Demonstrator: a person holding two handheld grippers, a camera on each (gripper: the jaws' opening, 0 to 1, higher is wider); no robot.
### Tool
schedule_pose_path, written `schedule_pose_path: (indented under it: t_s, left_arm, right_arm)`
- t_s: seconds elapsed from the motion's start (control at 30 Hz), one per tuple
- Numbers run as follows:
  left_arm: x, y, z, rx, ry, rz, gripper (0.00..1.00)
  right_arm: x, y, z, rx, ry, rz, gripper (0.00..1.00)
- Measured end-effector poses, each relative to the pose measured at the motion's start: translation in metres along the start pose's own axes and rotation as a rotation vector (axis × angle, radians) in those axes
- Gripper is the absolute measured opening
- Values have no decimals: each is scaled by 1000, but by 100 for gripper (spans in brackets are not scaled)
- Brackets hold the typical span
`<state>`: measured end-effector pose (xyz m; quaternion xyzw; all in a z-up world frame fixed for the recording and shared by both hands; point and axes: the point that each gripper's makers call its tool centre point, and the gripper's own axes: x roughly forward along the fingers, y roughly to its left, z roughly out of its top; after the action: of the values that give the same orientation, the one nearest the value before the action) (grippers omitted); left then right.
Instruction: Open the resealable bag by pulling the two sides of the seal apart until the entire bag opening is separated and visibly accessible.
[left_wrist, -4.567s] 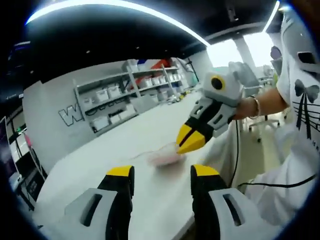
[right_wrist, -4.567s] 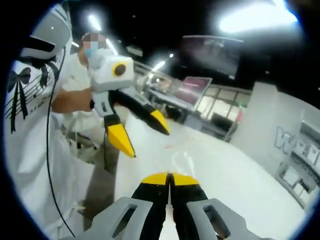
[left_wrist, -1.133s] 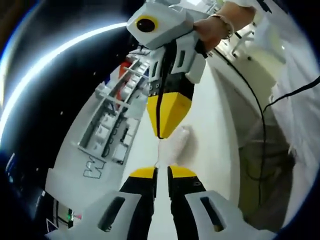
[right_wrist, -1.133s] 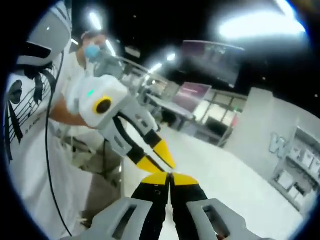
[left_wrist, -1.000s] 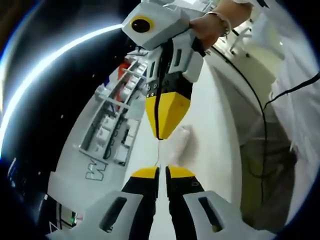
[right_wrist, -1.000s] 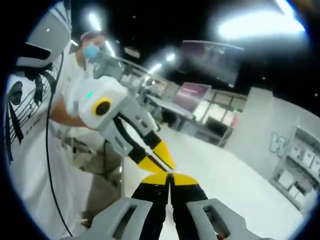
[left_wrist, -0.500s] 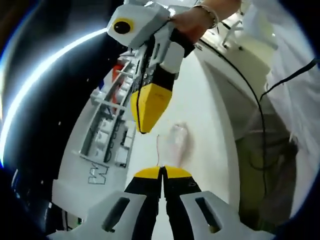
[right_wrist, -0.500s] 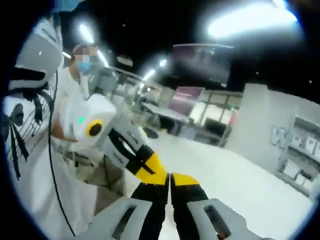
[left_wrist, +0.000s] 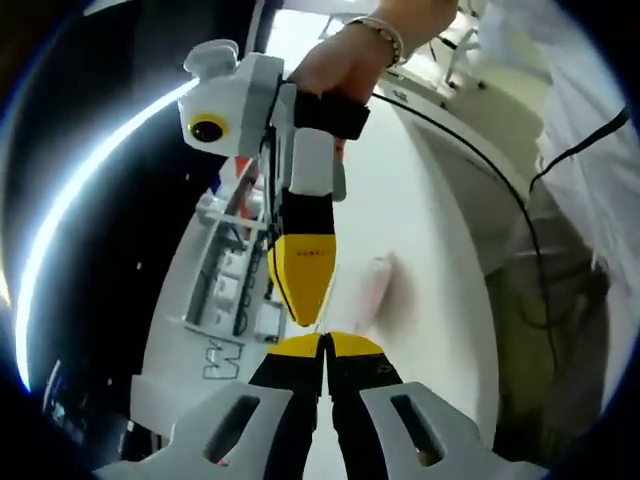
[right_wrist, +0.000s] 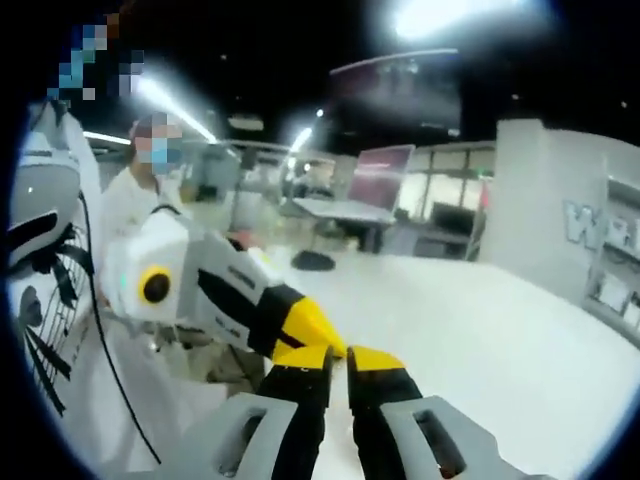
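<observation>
— On the far wall, past the shelving (left_wrist: 235, 275), big pale letters show; a "W" (left_wrist: 228, 357) reads in the left gripper view, the rest is cut off. Does the right gripper view give more?

— At its right edge the same "W" (right_wrist: 583, 222) appears, blurred, beside shelves; nothing else is legible.

— Where is the resealable bag (left_wrist: 368, 292)?

— It hangs above the white surface (left_wrist: 430, 230), pale and pinkish, just beyond the left gripper (left_wrist: 326, 345), whose jaws are pressed together on the bag's thin top edge. The right gripper (left_wrist: 305, 318) comes down from above with its yellow tip meeting that same edge, jaws closed too.

— What differs from half a second ago?

— The right gripper has swung nearer; its tip now sits just over the left jaws, where earlier a gap showed. In the right gripper view, the left gripper (right_wrist: 318, 338) touches the right gripper's (right_wrist: 336, 360) tips.

— Room to move?

— The surface runs bare along its length; its near edge drops off at the right, where a black cable (left_wrist: 470, 130) hangs.
</observation>
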<state>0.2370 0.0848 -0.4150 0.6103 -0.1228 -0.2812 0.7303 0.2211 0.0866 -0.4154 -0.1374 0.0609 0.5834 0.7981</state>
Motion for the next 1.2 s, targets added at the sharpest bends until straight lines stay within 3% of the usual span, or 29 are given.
schedule_pose_path:
  t_s: [0.23, 0.47, 0.67, 0.8, 0.97, 1.1, 1.2]
  left_arm:
    - [4, -2, 3, 37, -10, 7, 1]
    - [4, 2, 5, 95, -18, 6, 1]
    - [4, 3, 8, 121, -25, 2, 0]
    - [5, 4, 9, 132, -27, -1, 0]
    - [5, 4, 10, 144, -30, -6, 0]
    - [5, 4, 12, 144, -38, -8, 0]
    - [6, 2, 12, 140, -42, -20, 0]
  right_arm:
    - [-1, -5, -12, 68, 43, 5, 3]
    - [-2, -5, -15, 151, 40, 34, 2]
    - [-1, -2, -17, 314, 11, 89, 0]
    - [-1, -3, -19, 368, 4, 102, 0]
    - [-2, 0, -20, 341, 17, 95, 0]
    - [-5, -12, -23, 235, 46, -8, 0]
    - [-8, -13, -20, 232, 36, -19, 0]
